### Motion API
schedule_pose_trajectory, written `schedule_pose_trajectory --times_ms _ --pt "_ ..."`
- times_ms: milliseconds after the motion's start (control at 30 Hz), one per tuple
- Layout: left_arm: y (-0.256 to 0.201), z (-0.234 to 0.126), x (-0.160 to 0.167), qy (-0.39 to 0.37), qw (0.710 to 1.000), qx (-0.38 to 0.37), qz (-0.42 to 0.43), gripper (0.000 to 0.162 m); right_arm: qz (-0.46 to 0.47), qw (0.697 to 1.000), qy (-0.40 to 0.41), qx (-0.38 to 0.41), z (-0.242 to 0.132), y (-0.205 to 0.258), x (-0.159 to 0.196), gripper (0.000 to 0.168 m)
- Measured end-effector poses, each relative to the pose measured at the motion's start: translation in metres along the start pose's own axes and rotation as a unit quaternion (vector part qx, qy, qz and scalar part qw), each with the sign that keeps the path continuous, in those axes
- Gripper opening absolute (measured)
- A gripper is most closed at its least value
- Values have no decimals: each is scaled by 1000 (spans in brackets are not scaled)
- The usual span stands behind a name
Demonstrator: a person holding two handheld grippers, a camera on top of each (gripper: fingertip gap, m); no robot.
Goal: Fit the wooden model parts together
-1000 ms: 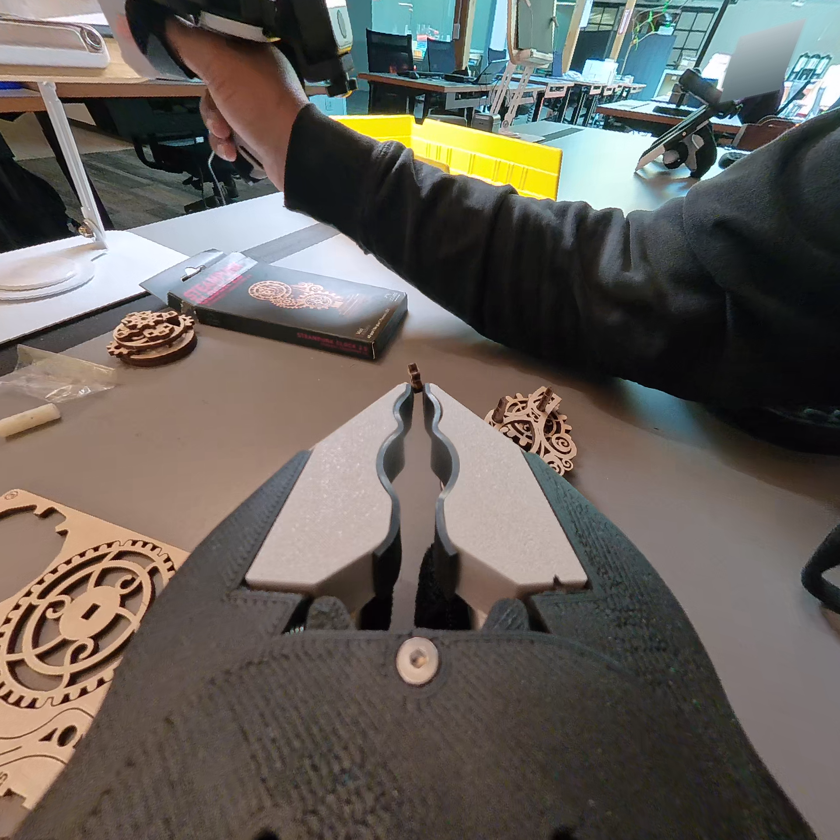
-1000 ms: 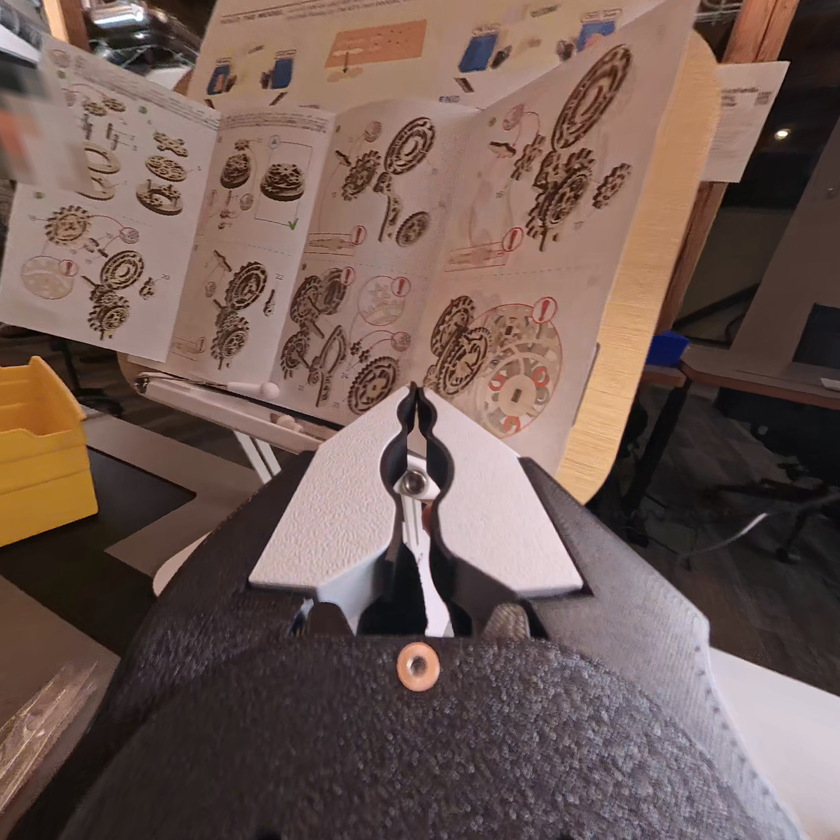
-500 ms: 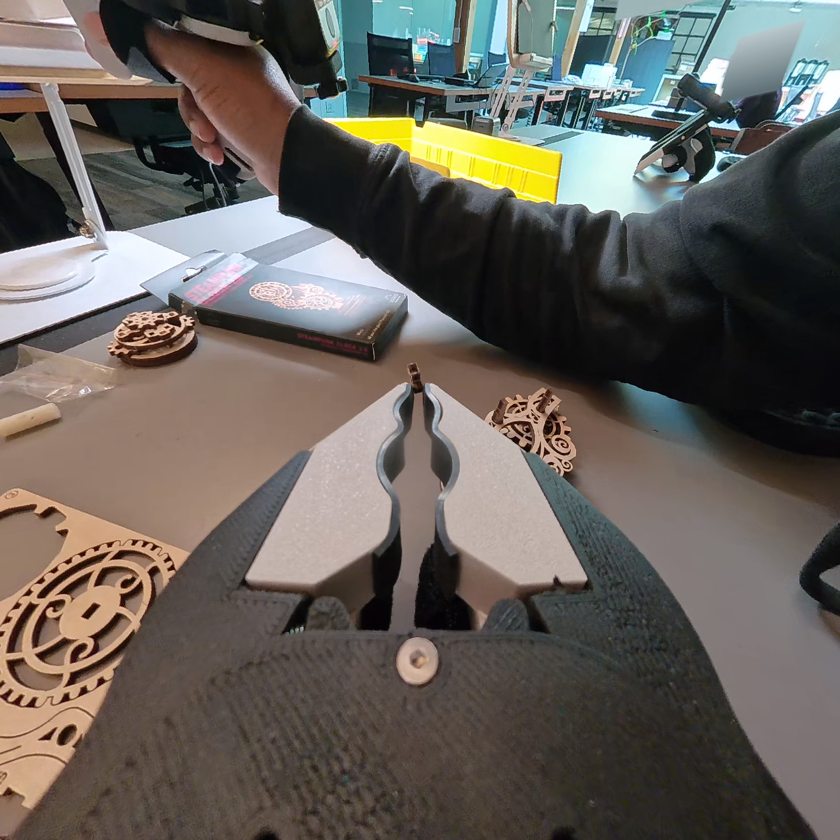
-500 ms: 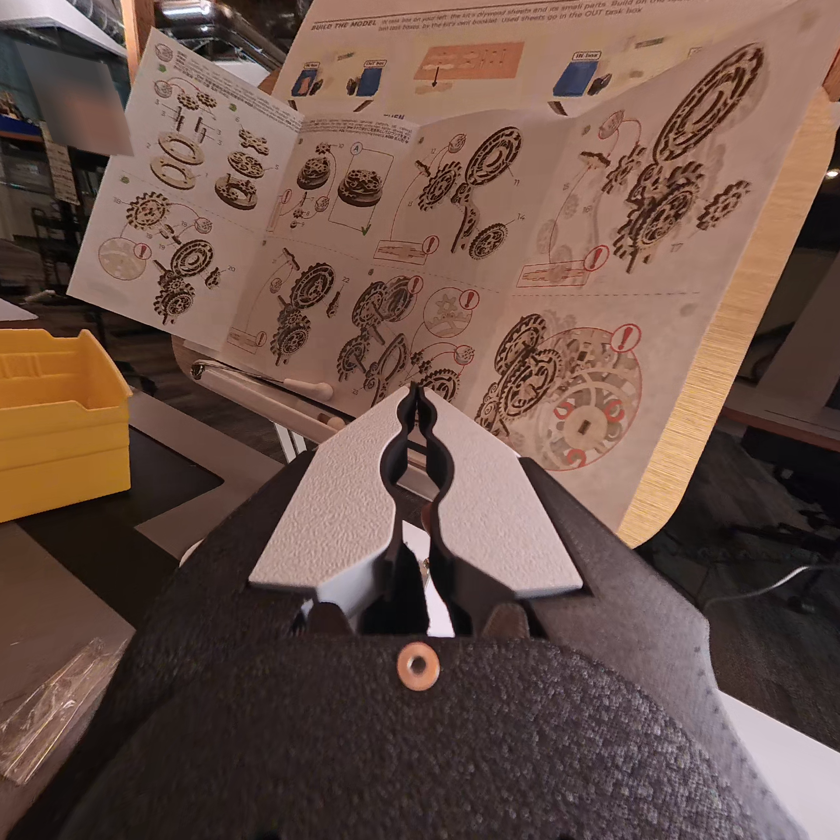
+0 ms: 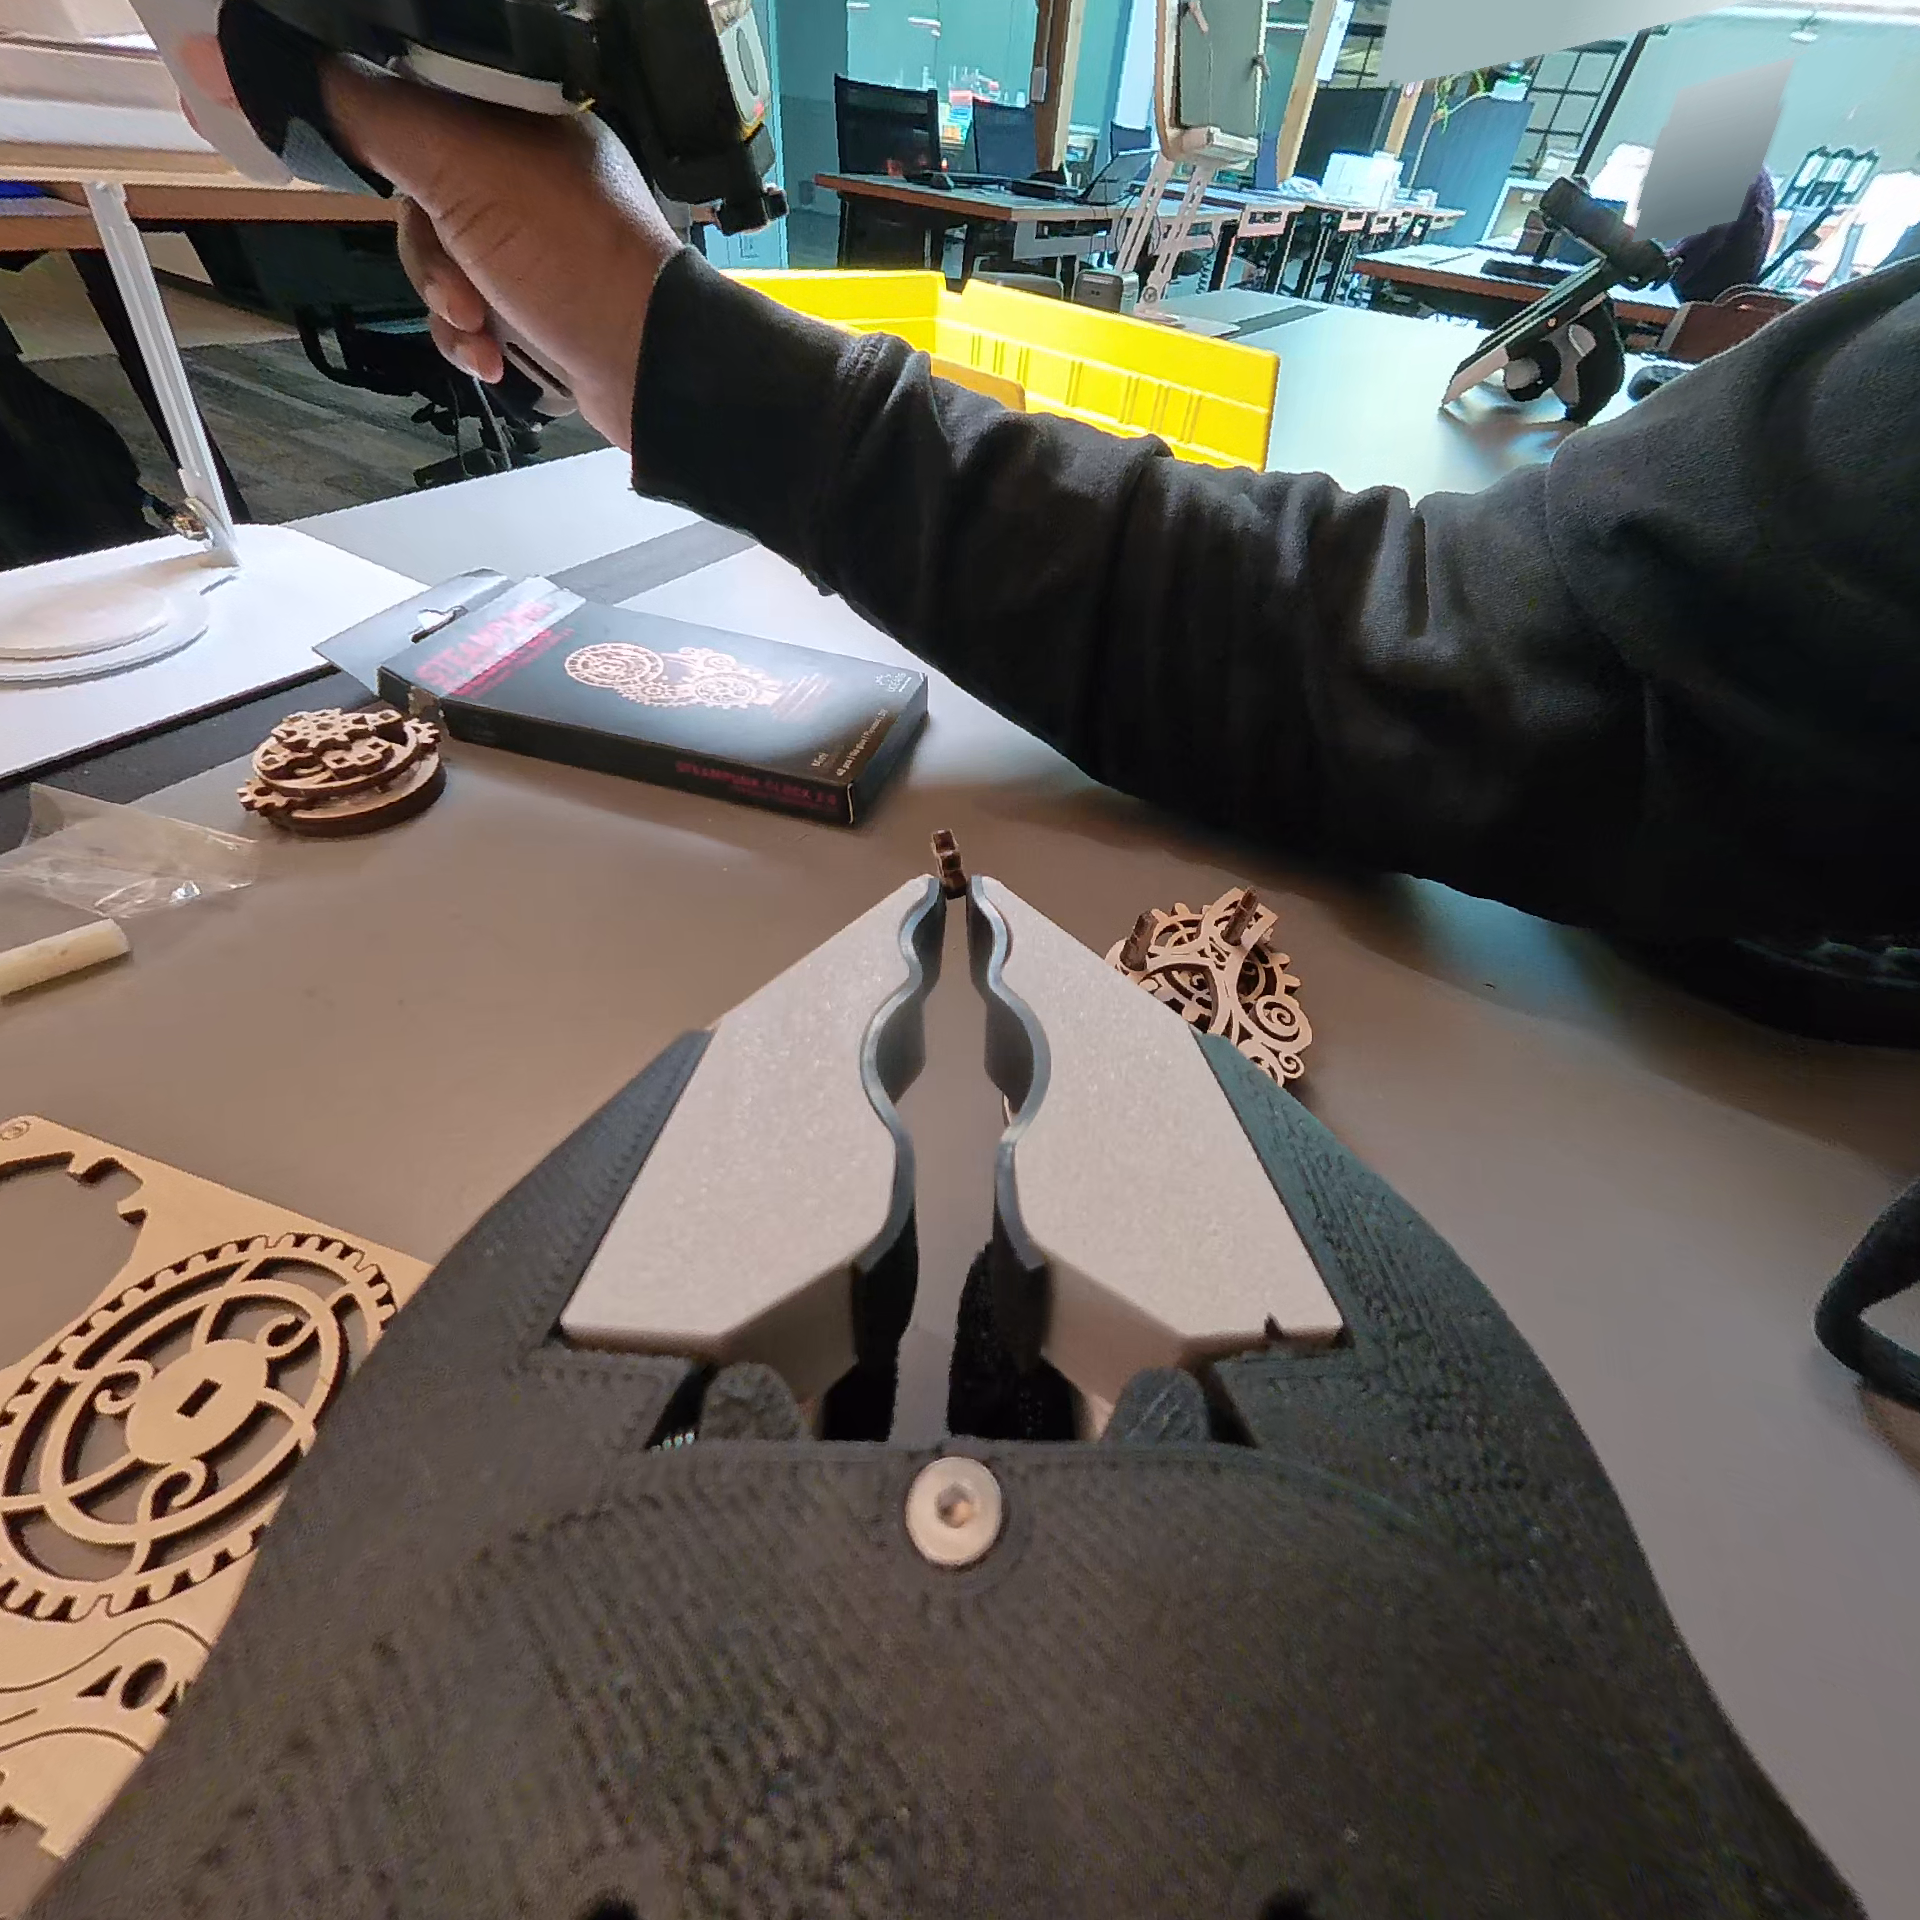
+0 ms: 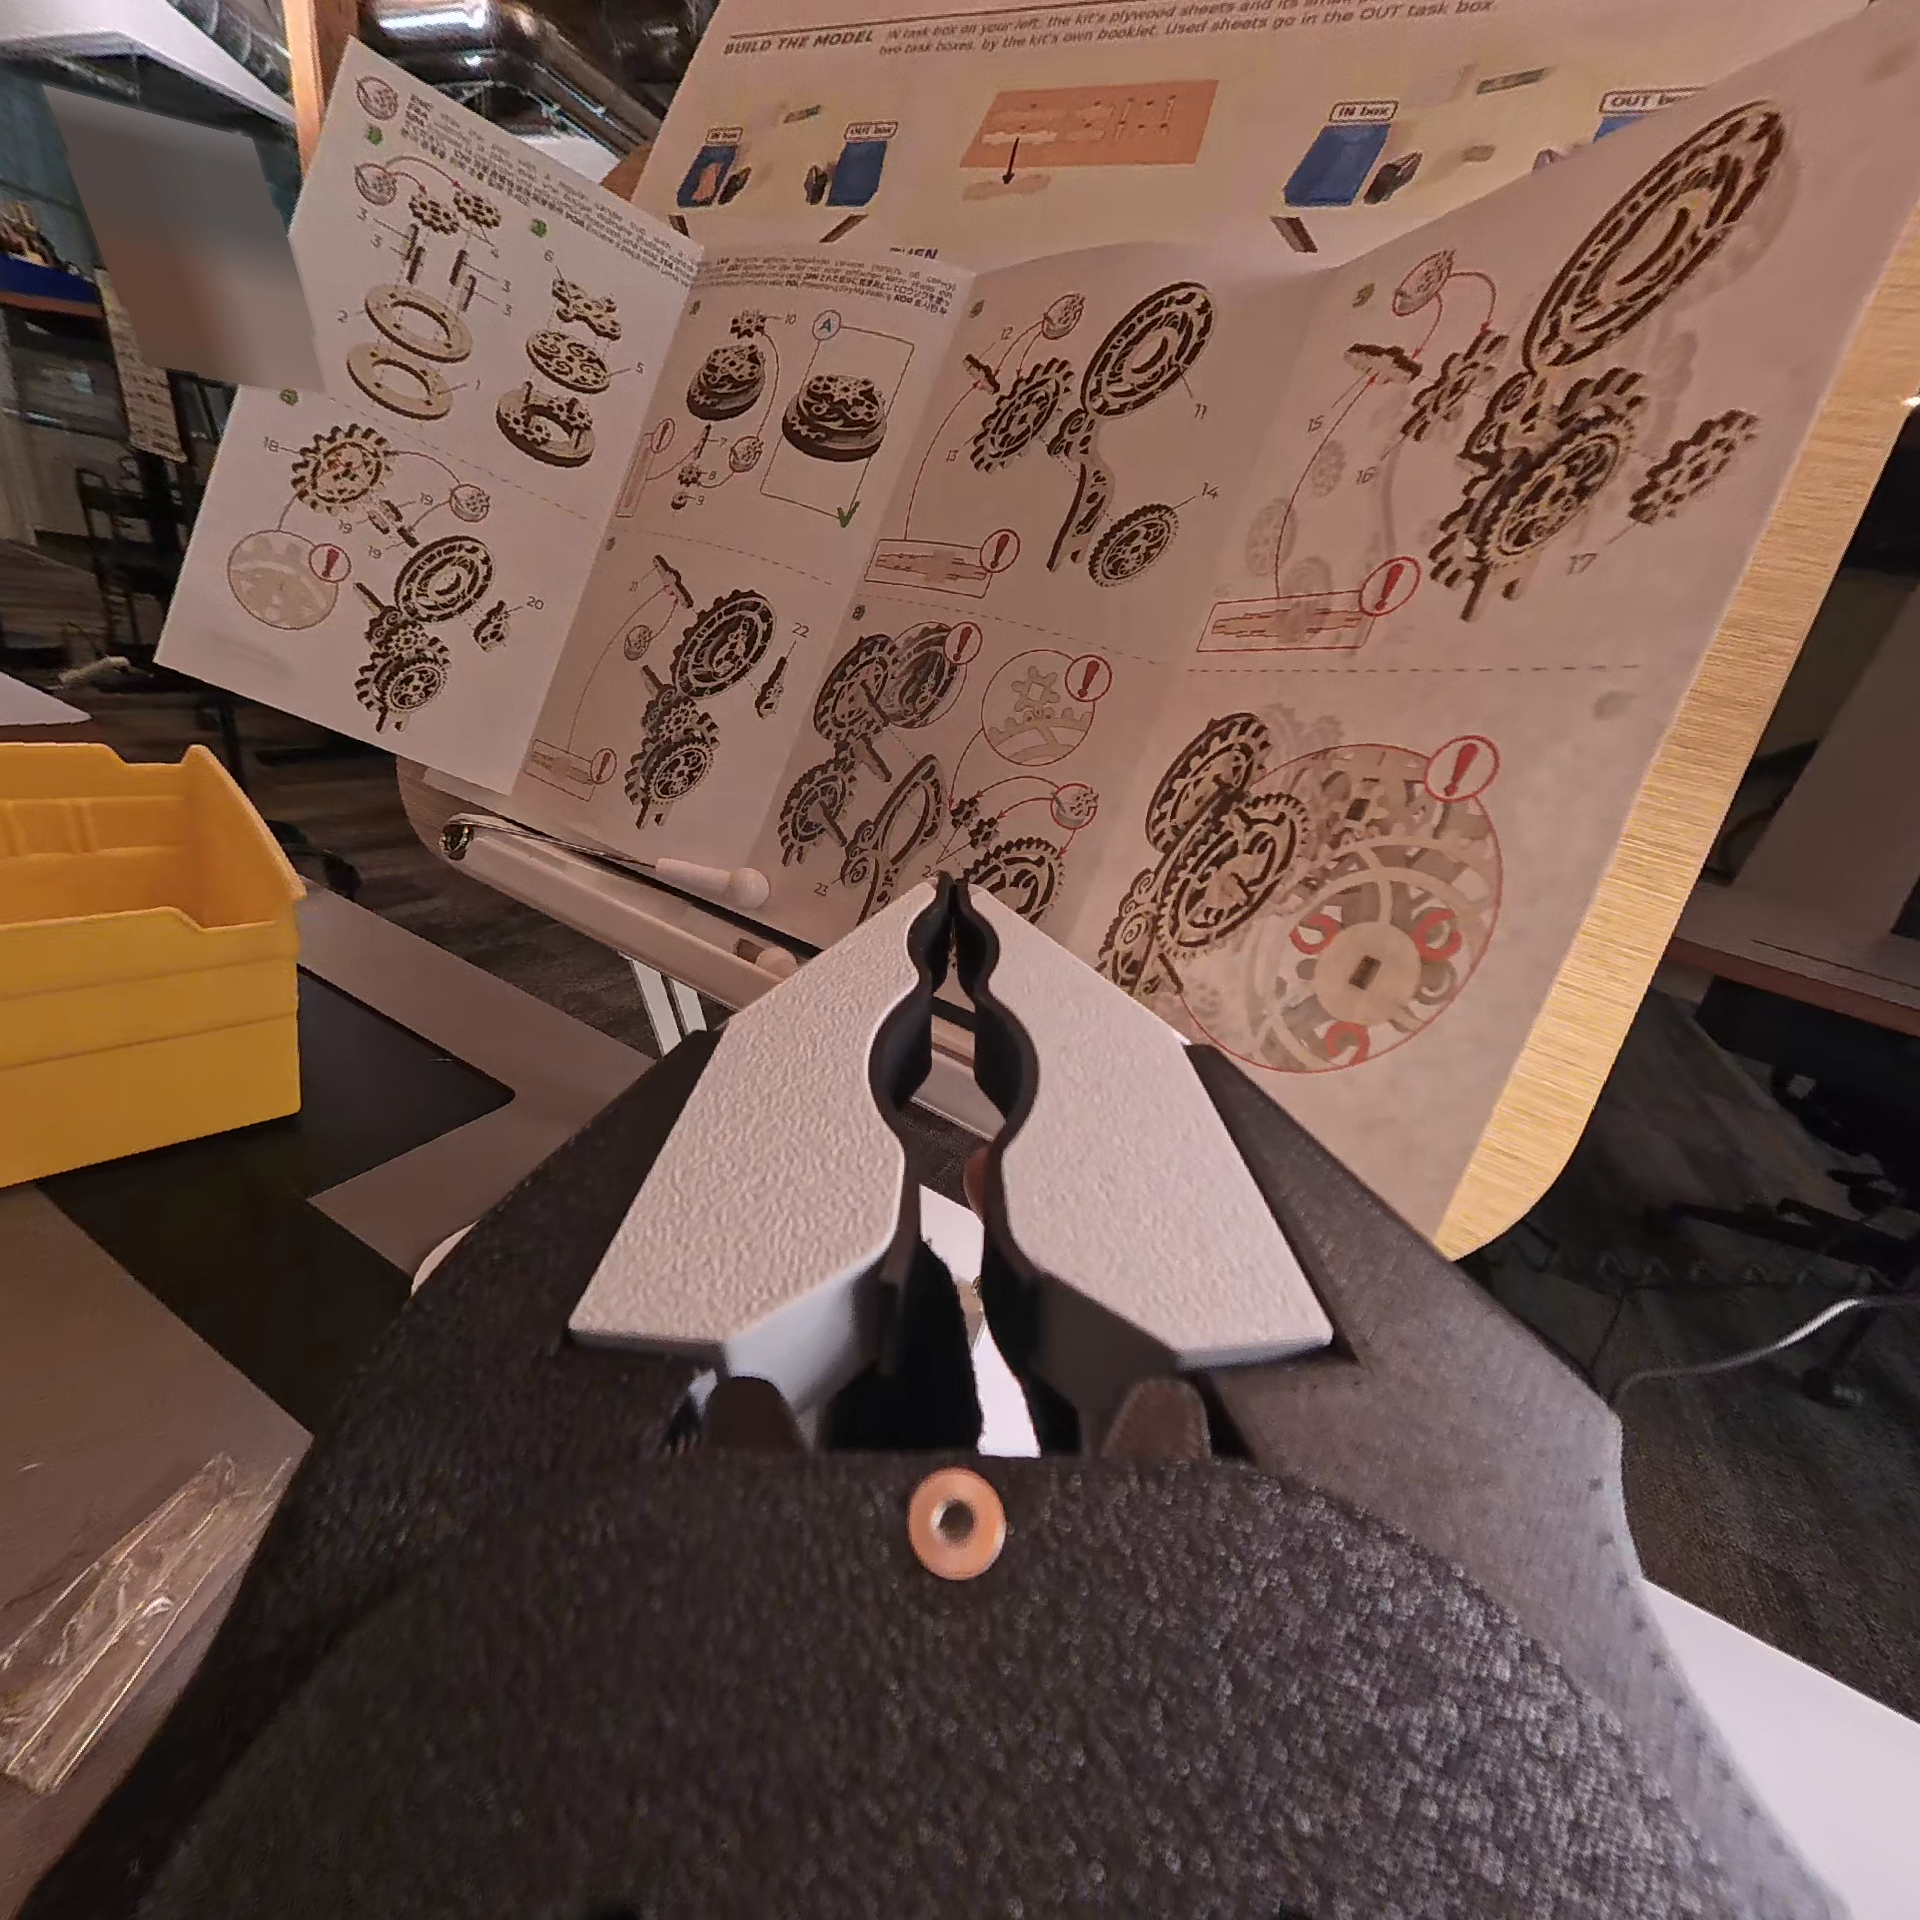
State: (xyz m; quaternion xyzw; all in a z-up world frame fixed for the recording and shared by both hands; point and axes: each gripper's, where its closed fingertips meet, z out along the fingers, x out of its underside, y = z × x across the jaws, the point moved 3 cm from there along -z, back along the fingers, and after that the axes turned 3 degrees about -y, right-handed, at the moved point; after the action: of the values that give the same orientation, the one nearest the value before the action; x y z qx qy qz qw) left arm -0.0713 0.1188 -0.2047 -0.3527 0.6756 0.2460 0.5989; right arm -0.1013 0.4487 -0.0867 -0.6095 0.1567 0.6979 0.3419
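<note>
My left gripper (image 5: 957, 896) is shut on a small dark wooden peg (image 5: 948, 858) that sticks up from its tips, held above the grey table. A pale wooden gear assembly (image 5: 1216, 977) with upright pegs lies just right of the tips. A darker round gear assembly (image 5: 338, 764) lies far left. A plywood sheet with a cut-out gear (image 5: 156, 1403) lies at the near left. My right gripper (image 6: 951, 902) is shut and empty, raised in front of the folded instruction sheet (image 6: 987, 499) on a stand. In the left wrist view it (image 5: 499, 62) is held high by a hand.
A black kit box (image 5: 665, 707) lies behind the left gripper. A black sleeve (image 5: 1299, 623) crosses the table from the right. Yellow bins (image 5: 1091, 358) (image 6: 135, 935) stand at the back. A clear plastic bag (image 5: 114, 862) (image 6: 114, 1579) and a white stick (image 5: 62, 951) lie left. My hands' fingertips stand some 35 cm from each other. Left tips and right tips are each some 20 cm from the darker round gear assembly (image 5: 338, 764).
The right gripper has swung left and closer to the instruction sheet, which now fills more of its view. The left gripper and its peg have not moved.
</note>
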Motion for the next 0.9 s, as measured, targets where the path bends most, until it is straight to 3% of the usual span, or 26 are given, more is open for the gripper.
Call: schedule_pose_trajectory --times_ms 633,700,800,900 --pt "2 -2 -1 -5 1000 -1 -6 2 2 1000 -1 -2 0 -2 3 0" --pt "2 -2 -2 -5 1000 -1 -5 2 12 1000 -21 -6 -4 -2 -13 0" --pt "1 -2 -3 -7 1000 -1 3 2 39 994 -95 -31 -28 0 -76 0" --pt "-5 -2 -7 -13 1000 7 20 2 60 985 -116 -113 -66 19 -124 0"
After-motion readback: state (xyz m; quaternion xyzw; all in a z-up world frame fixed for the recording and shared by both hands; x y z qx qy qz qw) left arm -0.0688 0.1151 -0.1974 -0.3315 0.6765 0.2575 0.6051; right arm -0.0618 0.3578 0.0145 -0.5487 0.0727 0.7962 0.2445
